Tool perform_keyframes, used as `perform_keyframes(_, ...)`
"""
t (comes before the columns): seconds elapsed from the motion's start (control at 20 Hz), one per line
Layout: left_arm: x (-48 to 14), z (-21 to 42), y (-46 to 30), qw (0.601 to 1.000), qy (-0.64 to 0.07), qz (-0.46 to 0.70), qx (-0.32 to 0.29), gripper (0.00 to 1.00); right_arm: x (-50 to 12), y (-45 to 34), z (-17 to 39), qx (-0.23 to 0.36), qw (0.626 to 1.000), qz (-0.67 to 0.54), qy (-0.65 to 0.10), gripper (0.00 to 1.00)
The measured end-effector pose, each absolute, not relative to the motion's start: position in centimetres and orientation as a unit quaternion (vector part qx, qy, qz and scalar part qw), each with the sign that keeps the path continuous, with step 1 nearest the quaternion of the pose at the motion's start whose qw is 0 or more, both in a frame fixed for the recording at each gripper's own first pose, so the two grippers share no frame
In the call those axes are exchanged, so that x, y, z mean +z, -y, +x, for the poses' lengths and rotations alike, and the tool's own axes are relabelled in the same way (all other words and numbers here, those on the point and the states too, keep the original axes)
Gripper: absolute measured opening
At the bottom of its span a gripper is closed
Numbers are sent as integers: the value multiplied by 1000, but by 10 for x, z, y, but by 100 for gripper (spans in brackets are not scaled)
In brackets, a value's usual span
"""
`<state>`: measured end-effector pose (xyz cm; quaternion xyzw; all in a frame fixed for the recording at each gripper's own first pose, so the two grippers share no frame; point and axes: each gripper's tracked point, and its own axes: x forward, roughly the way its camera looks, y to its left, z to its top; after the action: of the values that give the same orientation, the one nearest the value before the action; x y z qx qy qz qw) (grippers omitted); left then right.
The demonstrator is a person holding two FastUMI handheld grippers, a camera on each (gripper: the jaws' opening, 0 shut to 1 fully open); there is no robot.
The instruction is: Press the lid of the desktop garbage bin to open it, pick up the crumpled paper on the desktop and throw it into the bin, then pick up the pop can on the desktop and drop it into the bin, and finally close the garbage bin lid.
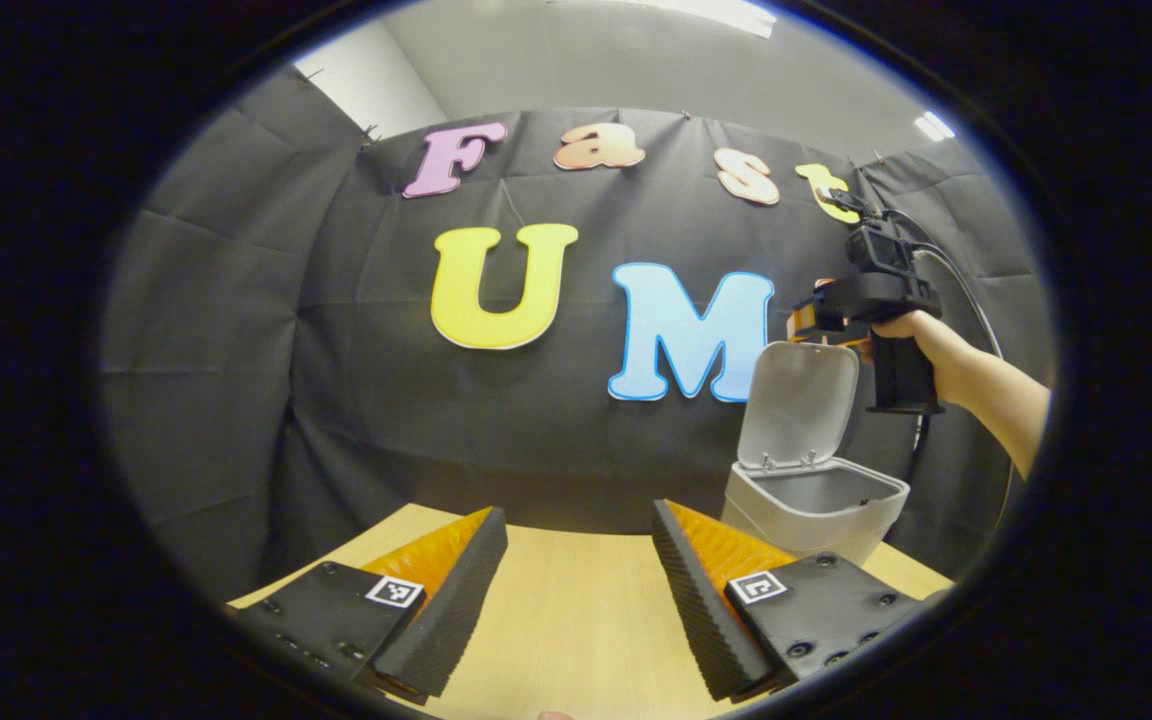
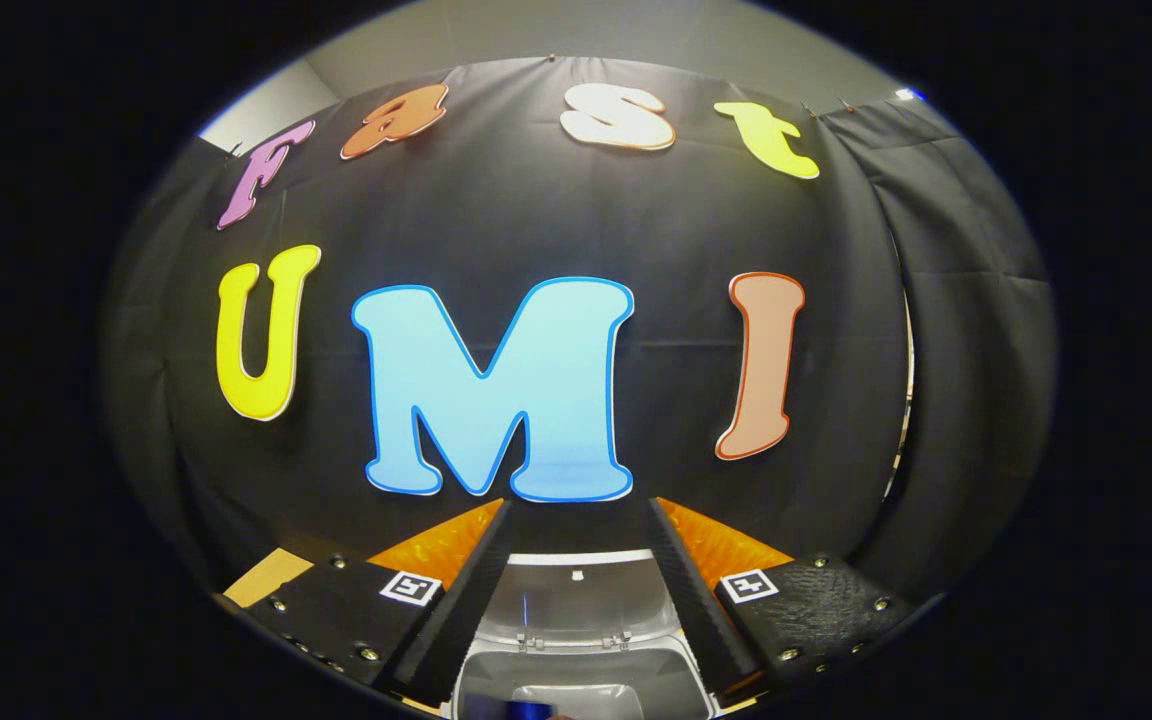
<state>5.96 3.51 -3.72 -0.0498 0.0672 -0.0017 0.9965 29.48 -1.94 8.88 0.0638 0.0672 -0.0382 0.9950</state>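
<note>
In the left gripper view my left tongs point(image 1: 576, 560) sit at the bottom of the frame, released, their two fingers spread wide with bare wooden tabletop point(image 1: 576, 620) showing between them and nothing held. At the lower right of that frame stands the garbage bin point(image 1: 814, 512), upright on the tabletop just beyond my right-hand finger, its long axis vertical and its mouth facing up. The bin lid point(image 1: 802, 405) is swung open and stands nearly upright behind the mouth, hinged at the far rim, its inner face turned toward me. Above the lid, in the right part of the frame, my other hand point(image 1: 921, 345) grips the handle of the right tongs point(image 1: 816, 322), which hang over the open bin and are aimed toward the left of the frame; from this view I cannot tell how those fingers stand. In the right gripper view the right tongs point(image 2: 576, 580) fill the bottom of the frame, spread apart and gripping nothing, with the bin's open mouth directly below them and the lid's inner face rising between the fingers. A small blue thing point(image 2: 521, 709) shows at the bottom edge inside the bin, too cropped to identify.
</note>
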Motion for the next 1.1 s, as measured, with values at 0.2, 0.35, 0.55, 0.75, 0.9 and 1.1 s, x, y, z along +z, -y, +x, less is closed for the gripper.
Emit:
perform_keyframes(0.2,-50,46,-42,996,-76,-38,8,95,86,19,279,-38,996,70,-49,86)
perform_keyframes(0.35,-55,33,-46,996,-83,-40,11,95,82,18,263,-39,996,69,-44,86)
perform_keyframes(0.55,-53,22,-49,996,-82,-42,16,95,71,15,235,-36,996,70,-48,86)
perform_keyframes(0.75,-49,14,-45,996,-77,-36,13,95,54,12,208,-31,995,69,-68,86)
perform_keyframes(0.9,-48,9,-38,996,-77,-37,8,95,42,9,194,-28,994,70,-80,86)
perform_keyframes(1.1,-45,2,-30,997,-75,-35,2,95,24,6,178,-24,993,71,-97,86)
